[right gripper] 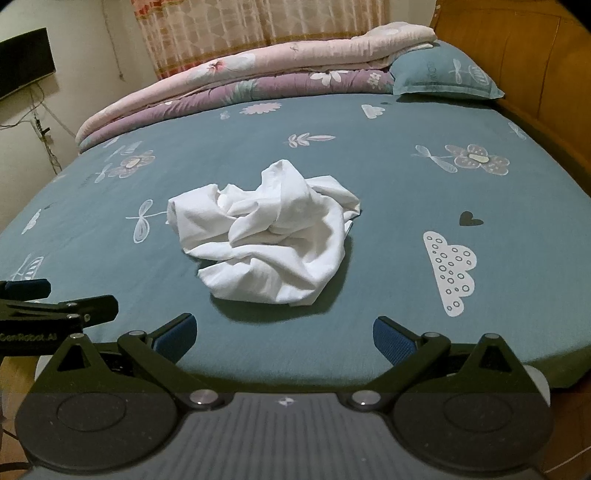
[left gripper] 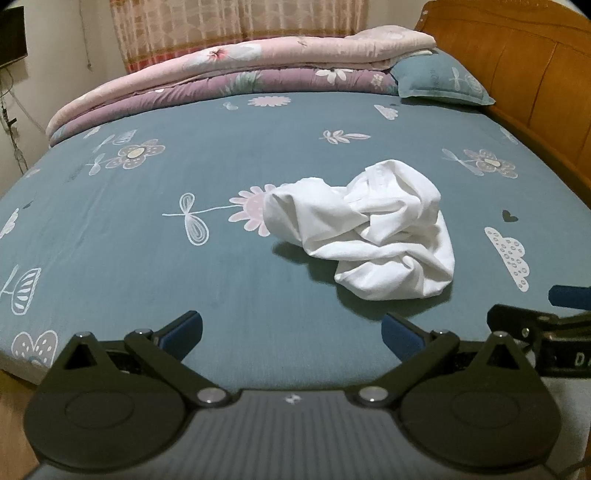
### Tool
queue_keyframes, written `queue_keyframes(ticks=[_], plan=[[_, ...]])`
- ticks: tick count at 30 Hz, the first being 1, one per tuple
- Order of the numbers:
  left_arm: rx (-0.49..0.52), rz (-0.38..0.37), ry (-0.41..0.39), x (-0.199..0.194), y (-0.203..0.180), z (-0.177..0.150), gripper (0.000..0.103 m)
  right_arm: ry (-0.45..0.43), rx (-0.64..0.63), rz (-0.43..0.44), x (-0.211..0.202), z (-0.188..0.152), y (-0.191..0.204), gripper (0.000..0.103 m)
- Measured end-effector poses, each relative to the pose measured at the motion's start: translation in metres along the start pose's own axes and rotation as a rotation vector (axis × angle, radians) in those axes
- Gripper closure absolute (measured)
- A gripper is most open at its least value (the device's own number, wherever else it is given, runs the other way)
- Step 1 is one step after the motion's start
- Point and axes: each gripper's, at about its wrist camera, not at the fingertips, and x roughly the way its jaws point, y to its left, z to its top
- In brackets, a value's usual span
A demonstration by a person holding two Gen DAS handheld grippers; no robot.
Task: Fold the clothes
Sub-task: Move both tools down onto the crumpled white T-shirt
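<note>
Your left gripper (left gripper: 291, 334) and right gripper (right gripper: 282, 332) are hovering wide open, holding nothing, over the blue bedsheet (right gripper: 388, 184). Crumpled white clothing (right gripper: 269, 236) is hiding its own shape; quilts (right gripper: 240, 81) are lying beneath the curtain (right gripper: 258, 29).

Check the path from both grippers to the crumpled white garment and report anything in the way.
Nothing visible blocks either path. Only bare bed sheet lies between the open right gripper and the white garment, and between the open left gripper and it.
</note>
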Motion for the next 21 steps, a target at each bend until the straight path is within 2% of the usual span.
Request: queue_keyframes(ticks=[21], plan=[[-0.003, -0.014, 0.083, 0.073, 0.003, 0.043, 0.001, 0.086, 0.02, 0.003, 0.075, 0.042, -0.01, 0.0]])
